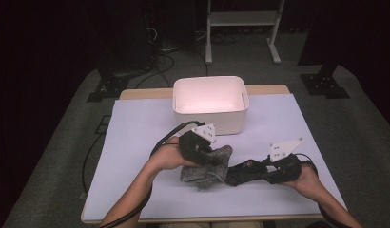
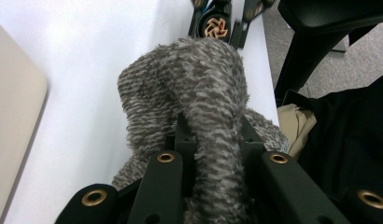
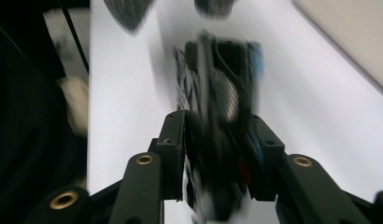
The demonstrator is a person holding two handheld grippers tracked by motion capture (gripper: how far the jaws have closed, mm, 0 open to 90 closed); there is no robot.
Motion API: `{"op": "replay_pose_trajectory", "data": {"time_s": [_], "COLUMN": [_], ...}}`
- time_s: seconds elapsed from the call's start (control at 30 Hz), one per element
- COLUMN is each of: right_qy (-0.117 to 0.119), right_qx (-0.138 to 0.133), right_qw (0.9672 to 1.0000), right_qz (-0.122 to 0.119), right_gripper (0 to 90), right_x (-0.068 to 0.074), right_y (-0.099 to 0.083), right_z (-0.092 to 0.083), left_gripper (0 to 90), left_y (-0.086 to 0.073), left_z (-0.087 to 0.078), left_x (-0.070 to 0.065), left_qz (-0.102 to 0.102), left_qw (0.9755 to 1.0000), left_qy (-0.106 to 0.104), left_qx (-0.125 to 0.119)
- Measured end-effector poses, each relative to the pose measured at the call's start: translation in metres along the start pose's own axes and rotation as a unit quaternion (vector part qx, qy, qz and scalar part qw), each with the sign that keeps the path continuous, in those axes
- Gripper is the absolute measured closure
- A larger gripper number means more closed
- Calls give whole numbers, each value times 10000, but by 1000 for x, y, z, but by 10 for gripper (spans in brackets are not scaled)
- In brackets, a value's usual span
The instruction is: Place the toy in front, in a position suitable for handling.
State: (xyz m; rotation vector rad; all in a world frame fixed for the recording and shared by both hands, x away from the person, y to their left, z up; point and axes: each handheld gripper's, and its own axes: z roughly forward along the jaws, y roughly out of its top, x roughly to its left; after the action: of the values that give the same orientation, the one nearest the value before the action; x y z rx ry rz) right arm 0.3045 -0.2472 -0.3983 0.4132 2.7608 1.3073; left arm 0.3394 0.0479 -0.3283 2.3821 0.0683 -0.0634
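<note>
A grey knitted cloth (image 1: 208,170) lies bunched on the white sheet (image 1: 136,142) near the table's front. My left gripper (image 1: 212,159) comes in from the left and is shut on a fold of it; in the left gripper view the cloth (image 2: 199,93) rises between the pads of the left gripper (image 2: 213,135). My right gripper (image 1: 254,171) points left from the right hand and is shut on a black device (image 1: 237,175) whose tip touches the cloth's right edge. In the right gripper view the blurred black device (image 3: 217,93), with a blue side, stands between the jaws of the right gripper (image 3: 217,140).
A white empty bin (image 1: 209,121) stands at the table's back middle, just beyond the left hand. A white metal stand (image 1: 240,19) is on the floor behind the table. Dark furniture (image 2: 320,42) sits past the table's edge in the left gripper view.
</note>
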Motion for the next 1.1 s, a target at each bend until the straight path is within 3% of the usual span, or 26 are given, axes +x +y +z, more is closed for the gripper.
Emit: {"op": "replay_pose_trajectory", "data": {"time_s": [0.07,0.33,0.47,0.6,0.77,0.8,0.9,1.1], "right_qy": [73,-115,-225,-131,-60,-50,21,13], "right_qx": [-130,294,400,214,445,325,198,317], "right_qw": [9999,9994,9988,9997,9989,9994,9996,9994], "right_qz": [51,-126,-157,-27,94,109,196,123], "right_gripper": [647,630,615,616,617,619,617,537], "right_x": [-1,1,1,0,-3,-3,-6,-6], "right_y": [4,8,-3,-25,-49,-54,-58,-46], "right_z": [-4,-5,-3,-5,1,2,2,9], "left_gripper": [764,760,759,760,759,759,759,760], "left_y": [-1,-3,-1,7,15,16,17,18], "left_z": [-2,3,8,21,41,43,46,46], "left_x": [0,0,0,0,-1,0,1,1], "left_qz": [-12,-17,11,84,197,207,208,230], "left_qw": [10000,10000,10000,9998,9990,9989,9988,9985], "left_qy": [16,-37,-76,-187,-332,-347,-362,-367], "left_qx": [1,9,-7,64,207,229,275,325]}}
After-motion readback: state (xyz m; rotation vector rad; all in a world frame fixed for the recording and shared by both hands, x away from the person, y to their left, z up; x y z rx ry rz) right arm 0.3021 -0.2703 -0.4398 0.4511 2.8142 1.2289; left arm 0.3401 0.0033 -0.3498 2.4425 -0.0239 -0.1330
